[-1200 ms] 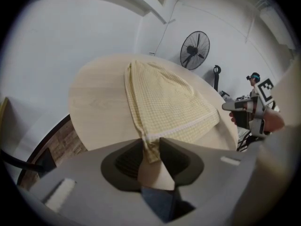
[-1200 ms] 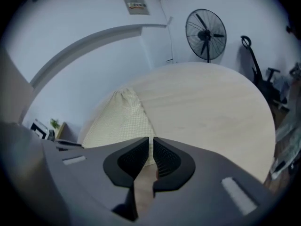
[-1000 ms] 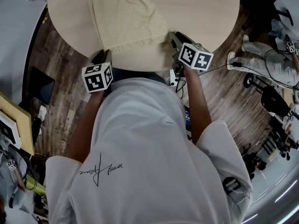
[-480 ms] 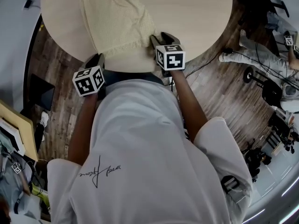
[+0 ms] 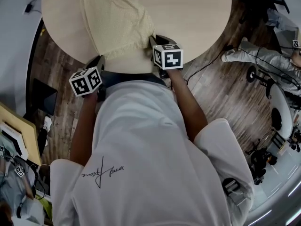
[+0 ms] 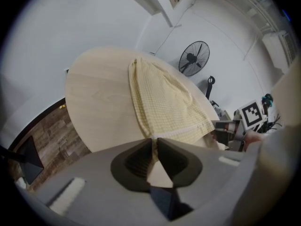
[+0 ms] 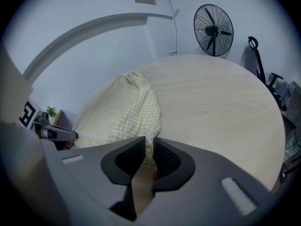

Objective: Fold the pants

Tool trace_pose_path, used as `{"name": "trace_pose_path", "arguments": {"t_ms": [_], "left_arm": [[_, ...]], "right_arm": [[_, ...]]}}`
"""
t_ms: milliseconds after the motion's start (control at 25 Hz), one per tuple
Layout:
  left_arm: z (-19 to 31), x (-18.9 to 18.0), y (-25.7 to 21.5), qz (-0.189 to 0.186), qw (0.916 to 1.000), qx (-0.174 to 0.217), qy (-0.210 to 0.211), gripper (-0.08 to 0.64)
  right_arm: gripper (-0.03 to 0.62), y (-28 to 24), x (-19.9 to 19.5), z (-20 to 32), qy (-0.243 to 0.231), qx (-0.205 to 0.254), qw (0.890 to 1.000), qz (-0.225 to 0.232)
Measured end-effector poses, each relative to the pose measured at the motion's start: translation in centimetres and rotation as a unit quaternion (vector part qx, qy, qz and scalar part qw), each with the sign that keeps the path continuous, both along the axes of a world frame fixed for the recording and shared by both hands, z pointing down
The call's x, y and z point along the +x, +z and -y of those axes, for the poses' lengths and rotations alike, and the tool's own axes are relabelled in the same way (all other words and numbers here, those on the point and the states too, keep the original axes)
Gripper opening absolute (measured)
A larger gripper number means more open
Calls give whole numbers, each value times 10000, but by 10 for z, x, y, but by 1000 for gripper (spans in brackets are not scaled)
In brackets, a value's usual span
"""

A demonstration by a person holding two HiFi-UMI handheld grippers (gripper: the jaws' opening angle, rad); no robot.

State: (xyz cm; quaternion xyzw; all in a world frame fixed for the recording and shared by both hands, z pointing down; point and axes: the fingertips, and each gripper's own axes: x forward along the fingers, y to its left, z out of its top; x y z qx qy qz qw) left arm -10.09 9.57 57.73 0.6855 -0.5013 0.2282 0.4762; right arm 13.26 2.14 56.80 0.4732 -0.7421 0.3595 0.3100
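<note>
Left gripper [image 6: 154, 140] pinching pants [image 6: 164, 102] hem corner, right gripper [image 7: 149, 141] just closing on other corner, round table [image 6: 94, 98]

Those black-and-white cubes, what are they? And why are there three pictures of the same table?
The cubes are part of two pinching tools called grippers. A person holds one in each hand. One picture comes from a camera on the person's head, looking down. The other two come from cameras riding on the grippers. On the round wooden table lie pale yellow checked pants. The left gripper pinches one corner of their near edge. The right gripper has just been closing, and the other corner is between its jaws.
</note>
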Motion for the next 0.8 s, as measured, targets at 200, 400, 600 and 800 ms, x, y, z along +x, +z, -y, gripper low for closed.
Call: {"name": "trace_pose_path", "arguments": {"t_ms": [200,400,600,800], "left_arm": [[2,-9,-2,-114,9999,36,-4,89],[2,-20,-7,-286,9996,21,-62,87],[5,-26,-11,-388,9992,59,2,87],[6,-25,-17,-601,9981,98,43,86]], "right_arm": [[41,3,-7,-4,-85,-444,9984,341],[38,4,-10,-7,5,-1022,9888,1090],[38,-3,-12,-8,14,-1234,9810,1500],[38,-13,-14,-8,52,-1365,9720,1911]]}}
